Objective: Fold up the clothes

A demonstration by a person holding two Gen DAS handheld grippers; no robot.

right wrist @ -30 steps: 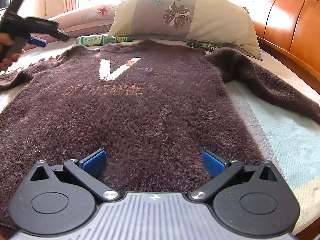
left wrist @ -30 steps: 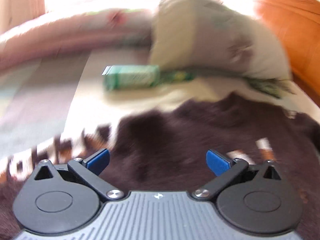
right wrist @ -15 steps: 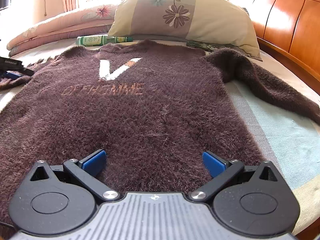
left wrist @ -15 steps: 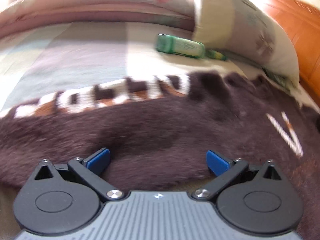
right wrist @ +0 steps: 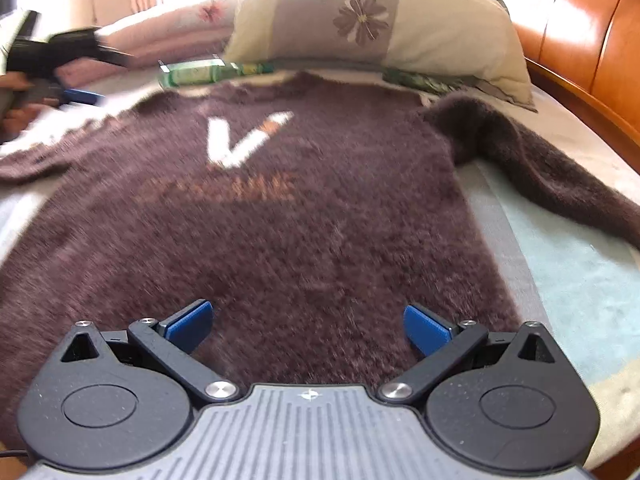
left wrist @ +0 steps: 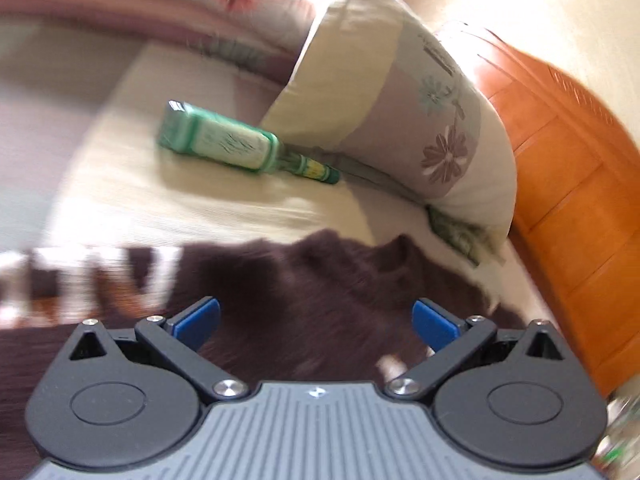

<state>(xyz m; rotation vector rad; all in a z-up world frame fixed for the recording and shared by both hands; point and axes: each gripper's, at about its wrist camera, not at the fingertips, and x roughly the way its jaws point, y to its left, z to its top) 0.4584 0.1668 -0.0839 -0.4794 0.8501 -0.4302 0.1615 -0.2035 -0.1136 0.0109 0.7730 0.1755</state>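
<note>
1. Right wrist view showed a fuzzy dark-brown knitted sweater (right wrist: pixel 288 216) lying flat, front up, on a pale striped bed sheet (right wrist: pixel 572 280), with a white V and faint orange lettering on the chest.
2. The right gripper (right wrist: pixel 306 324) sat low at the near hem, its blue-padded jaws spread wide with nothing between them.
3. The sweater's right sleeve (right wrist: pixel 532 168) trailed out to the right across the sheet, towards the orange wooden headboard (right wrist: pixel 580 40).
4. At the far left, blurred by motion, the left gripper (right wrist: pixel 80 96) was held in a hand (right wrist: pixel 20 116) above the sweater's left shoulder area.
5. Left wrist view showed the left gripper (left wrist: pixel 316 320) with its jaws likewise wide apart and empty, over the brown knit (left wrist: pixel 304 292); whether the pads touched the fabric could not be told.
6. A green glass bottle with a pale label (left wrist: pixel 224 144) lay on its side just beyond the collar, beside a cream and mauve flowered pillow (left wrist: pixel 400 100).
7. A pink folded quilt (right wrist: pixel 168 40) lay far left behind the bottle.
</note>
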